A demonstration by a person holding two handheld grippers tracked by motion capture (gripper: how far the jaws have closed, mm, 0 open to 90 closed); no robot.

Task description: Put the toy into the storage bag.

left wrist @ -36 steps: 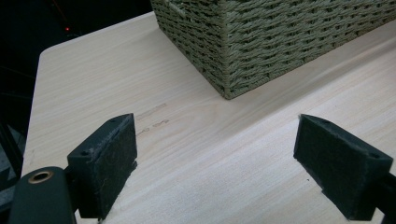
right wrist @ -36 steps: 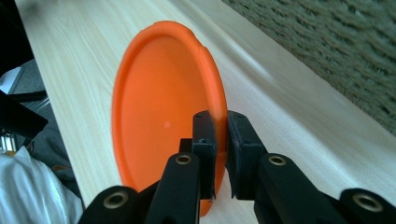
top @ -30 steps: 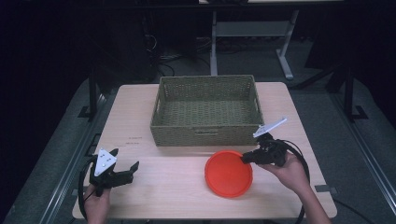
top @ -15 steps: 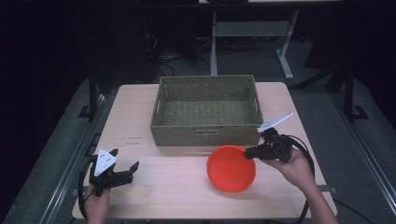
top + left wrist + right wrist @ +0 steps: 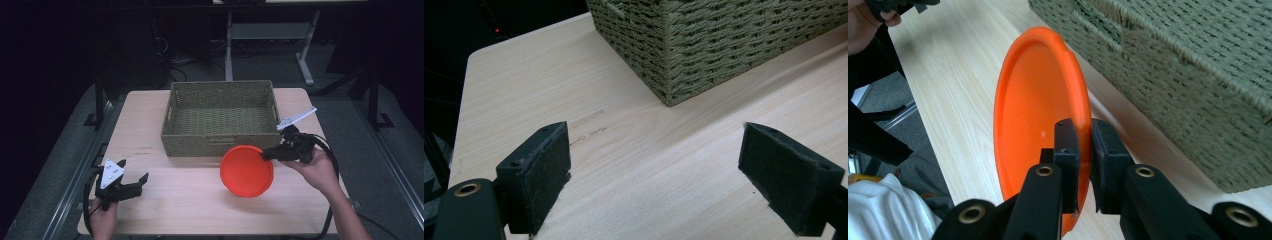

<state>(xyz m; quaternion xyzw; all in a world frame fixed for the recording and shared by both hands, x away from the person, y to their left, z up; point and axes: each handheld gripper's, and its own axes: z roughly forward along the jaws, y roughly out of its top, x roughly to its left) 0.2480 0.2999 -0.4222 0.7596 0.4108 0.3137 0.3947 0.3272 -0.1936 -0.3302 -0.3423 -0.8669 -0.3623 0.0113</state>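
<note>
Clearly the right gripper (image 5: 1084, 150) is clamped on the orange plate's (image 5: 246, 171) rim, the plate tilted just ahead of it, beside the wicker basket (image 5: 220, 145). Judged next: keep the pinch firm and raise the plate clear of the basket wall. The left gripper (image 5: 654, 175) rests with jaws apart.

left gripper (image 5: 131, 184): black body, two wide block jaws faced with dark fuzzy pads (image 5: 540, 172)
left plate (image 5: 111, 173): grey, three-cornered, dotted with small holes, atop the body
left cable (image 5: 88, 192): black, looping at 9 o'clock of the hand
right gripper (image 5: 265, 154): black, brass-ringed screw holes (image 5: 1044, 171) on each jaw arm
right plate (image 5: 297, 117): pale grey, at 12 o'clock
right cable (image 5: 327, 150): black, thick, curving
forearms: bare, no sleeves
</note>
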